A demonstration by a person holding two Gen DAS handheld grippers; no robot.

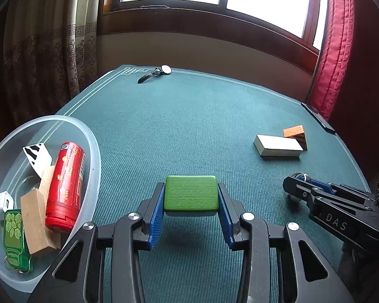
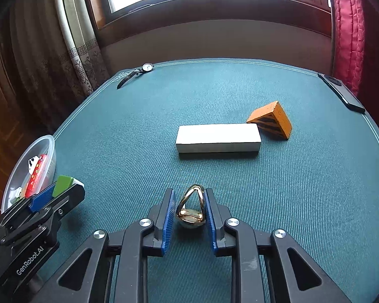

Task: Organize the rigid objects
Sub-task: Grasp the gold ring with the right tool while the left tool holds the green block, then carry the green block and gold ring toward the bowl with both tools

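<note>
- Bench (image 1: 202, 126): I have both tongs low over its green cloth.
- Bowl (image 1: 93, 156): just left of my left tongs, holding a red can (image 1: 65, 186) and small items.
- White box (image 2: 218, 137): ahead of my right tongs, touching an orange wedge (image 2: 271, 120).
- Left tongs (image 1: 191, 202): clamped on a green block (image 1: 191, 193), lifted.
- Right tongs (image 2: 190, 208): closed against a gold ring (image 2: 190, 208).
</note>
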